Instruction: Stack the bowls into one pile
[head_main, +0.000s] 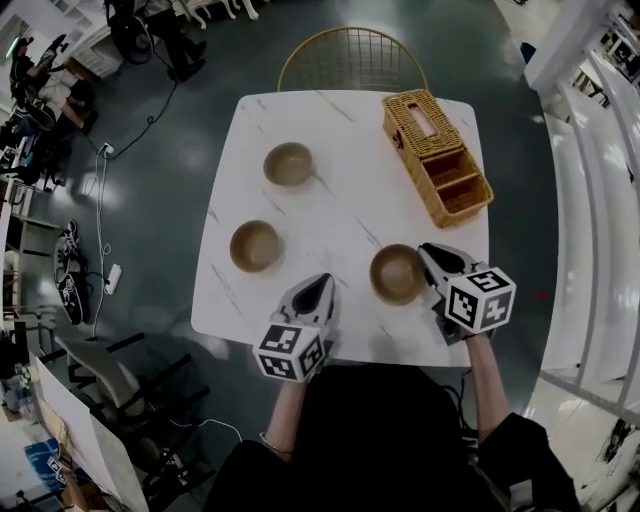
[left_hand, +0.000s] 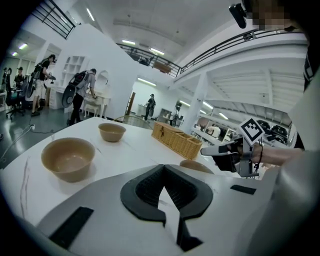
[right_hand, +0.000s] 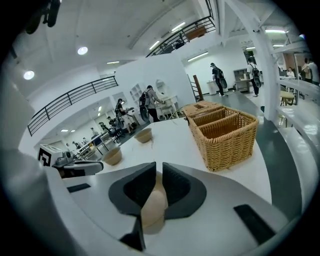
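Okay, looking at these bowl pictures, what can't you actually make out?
- Basket lidded section: contents hidden by the lid, every view.
- Near bowl: left gripper view shows only a sliver behind the left gripper; right gripper view shows only the rim piece clamped by the right gripper.
- Chair: seat hidden under the table, head view.
- Background people: too small to tell what they do, both gripper views.

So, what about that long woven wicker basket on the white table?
The long woven wicker basket is light brown and rectangular. Its far end has a lid with a slot; its near end holds two open compartments, seemingly empty. It sits flat at the white table's far right corner, nothing else touching it.
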